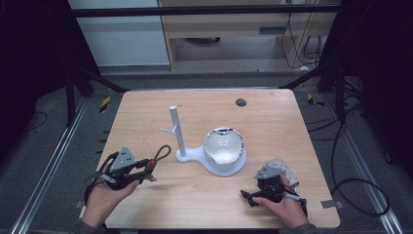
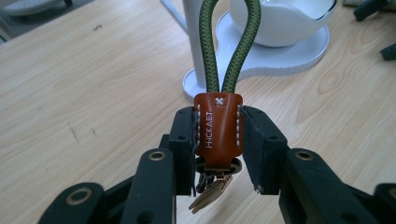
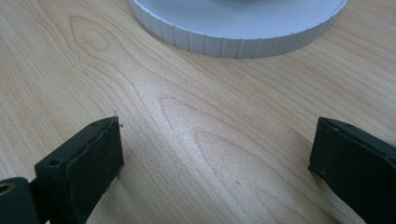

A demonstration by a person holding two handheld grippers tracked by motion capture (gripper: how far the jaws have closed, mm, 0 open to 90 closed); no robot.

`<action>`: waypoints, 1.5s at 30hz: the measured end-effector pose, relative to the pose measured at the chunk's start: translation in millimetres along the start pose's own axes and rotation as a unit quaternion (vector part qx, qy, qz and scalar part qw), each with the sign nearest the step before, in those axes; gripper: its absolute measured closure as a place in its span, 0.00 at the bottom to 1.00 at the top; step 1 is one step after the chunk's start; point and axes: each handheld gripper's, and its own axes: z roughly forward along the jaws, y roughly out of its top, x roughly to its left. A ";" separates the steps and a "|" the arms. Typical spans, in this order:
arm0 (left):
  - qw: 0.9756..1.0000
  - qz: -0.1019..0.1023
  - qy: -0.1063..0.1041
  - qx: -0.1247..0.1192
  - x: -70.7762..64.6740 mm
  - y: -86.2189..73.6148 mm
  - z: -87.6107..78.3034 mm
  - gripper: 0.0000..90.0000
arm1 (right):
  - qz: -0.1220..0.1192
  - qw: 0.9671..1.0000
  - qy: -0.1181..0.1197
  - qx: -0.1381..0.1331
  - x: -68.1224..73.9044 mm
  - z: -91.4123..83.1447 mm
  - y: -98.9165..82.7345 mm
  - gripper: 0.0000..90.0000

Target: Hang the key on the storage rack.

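Left tool [image 2: 218, 140] clamped on brown leather tab [image 2: 218, 128] of key strap, olive braided cord loop [image 2: 229, 42] pointing ahead, kept free, likely for hooking onto white peg stand [image 1: 178, 131] just beyond. Metal ring and clip dangling under tab. Glossy white bowl [image 1: 223, 145] on stand's round base, right of peg. Right tool [image 3: 215, 158] resting low on wood-grain worktop [image 3: 187, 116], jaws apart, empty, ribbed base edge ahead.

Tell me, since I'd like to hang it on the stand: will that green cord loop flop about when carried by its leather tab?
Probably not much. The green cord loop stands up from the leather tab by itself, so the braided rope seems fairly stiff. The left gripper clamps the tab squarely, so slipping looks unlikely. The small metal bits below may dangle and swing.
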 end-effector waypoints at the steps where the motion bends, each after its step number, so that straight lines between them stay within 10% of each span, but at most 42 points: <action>1: 1.000 0.002 0.000 -0.005 -2.3 1.2 -0.7 0.73 | 0.000 1.000 0.000 0.000 0.0 0.0 0.0 0.03; 45: 0.994 -0.003 0.013 -0.105 -18.3 37.3 -10.2 0.73 | 0.000 1.000 0.000 0.000 0.0 0.0 0.0 0.03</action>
